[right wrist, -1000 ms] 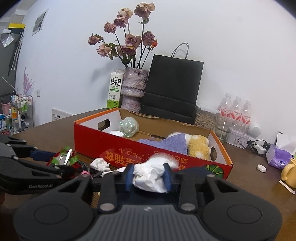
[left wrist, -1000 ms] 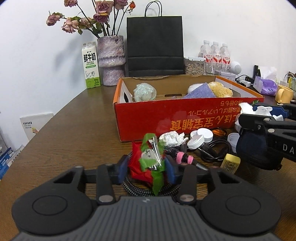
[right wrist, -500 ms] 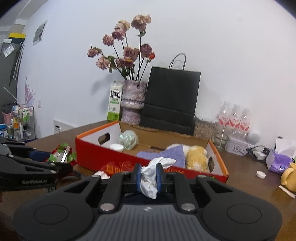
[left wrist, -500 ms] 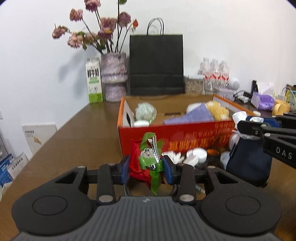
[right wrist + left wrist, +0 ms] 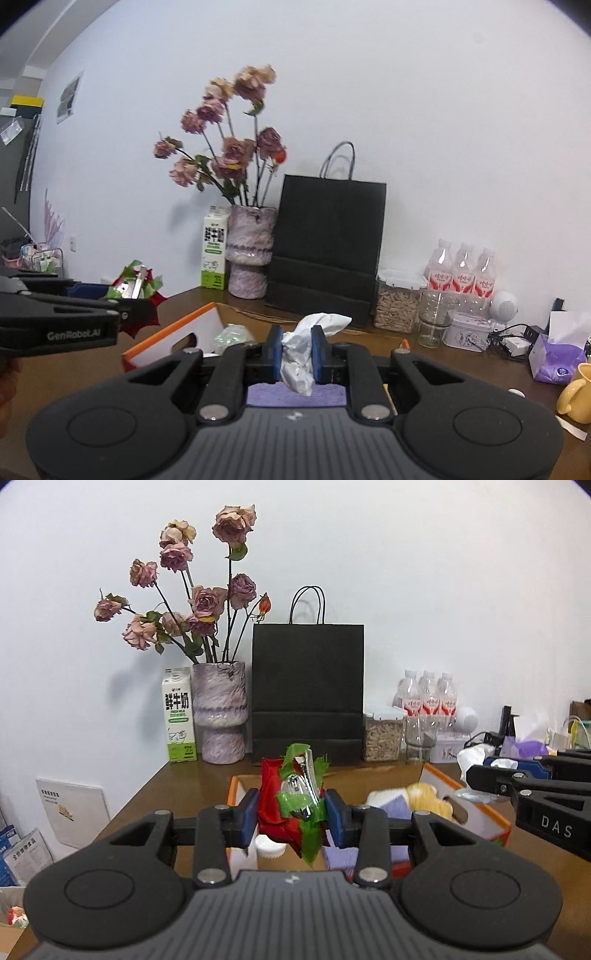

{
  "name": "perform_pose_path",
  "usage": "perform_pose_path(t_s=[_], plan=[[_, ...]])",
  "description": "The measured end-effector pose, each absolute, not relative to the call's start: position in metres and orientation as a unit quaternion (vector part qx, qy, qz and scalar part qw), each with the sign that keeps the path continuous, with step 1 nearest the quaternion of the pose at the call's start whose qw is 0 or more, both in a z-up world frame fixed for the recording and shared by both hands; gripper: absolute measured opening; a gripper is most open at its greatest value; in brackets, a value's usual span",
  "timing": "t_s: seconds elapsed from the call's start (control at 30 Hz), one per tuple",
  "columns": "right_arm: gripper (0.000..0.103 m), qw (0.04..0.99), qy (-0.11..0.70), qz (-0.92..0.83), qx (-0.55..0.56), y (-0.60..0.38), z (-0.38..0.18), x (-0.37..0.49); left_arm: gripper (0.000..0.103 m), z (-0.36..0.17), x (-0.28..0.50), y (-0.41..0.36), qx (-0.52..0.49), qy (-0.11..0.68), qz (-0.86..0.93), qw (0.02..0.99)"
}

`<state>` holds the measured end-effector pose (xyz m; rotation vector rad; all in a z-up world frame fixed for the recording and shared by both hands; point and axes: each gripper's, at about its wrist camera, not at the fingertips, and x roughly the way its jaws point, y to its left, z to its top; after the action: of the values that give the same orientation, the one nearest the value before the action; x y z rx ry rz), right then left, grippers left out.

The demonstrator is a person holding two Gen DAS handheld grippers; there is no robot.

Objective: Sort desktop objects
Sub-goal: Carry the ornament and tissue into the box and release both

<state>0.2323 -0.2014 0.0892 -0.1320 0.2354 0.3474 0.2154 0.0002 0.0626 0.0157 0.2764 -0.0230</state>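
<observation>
The left tool [image 5: 291, 818] grips a red-and-green wrapper [image 5: 291, 805] above the box [image 5: 469, 805]. Right of it, the right tool [image 5: 297, 354] pinches a crumpled tissue [image 5: 301, 350] over the same box.

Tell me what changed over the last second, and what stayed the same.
Both tools rose from the table to above the red box. The left tool carried up the red-and-green bundle, lifting it off the cables. The right tool squeezed tighter on the white tissue while lifting. Neither let go. The box, vase and black bag stayed put.
</observation>
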Motion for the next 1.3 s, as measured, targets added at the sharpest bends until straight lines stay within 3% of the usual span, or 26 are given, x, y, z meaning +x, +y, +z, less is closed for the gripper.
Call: perform_pose_path(t_s=[0.23, 0.53, 1.13, 1.3], plan=[[0.015, 0.968, 0.193, 0.158, -0.032, -0.229, 0.090, 0.299, 0.039, 0.060, 0.263, 0.003, -0.020, 0.171, -0.002, 0.985], [0.015, 0.925, 0.338, 0.176, -0.006, -0.244, 0.050, 0.370, 0.039, 0.026, 0.314, 0.014, -0.049, 0.239, 0.010, 0.970], [0.017, 0.903, 0.384, 0.192, -0.032, -0.238, 0.017, 0.384, 0.040, -0.006, 0.332, 0.004, 0.008, 0.287, 0.019, 0.958], [0.026, 0.908, 0.370, 0.190, -0.045, -0.236, 0.021, 0.381, 0.054, -0.006, 0.332, 0.004, 0.009, 0.284, 0.019, 0.959]])
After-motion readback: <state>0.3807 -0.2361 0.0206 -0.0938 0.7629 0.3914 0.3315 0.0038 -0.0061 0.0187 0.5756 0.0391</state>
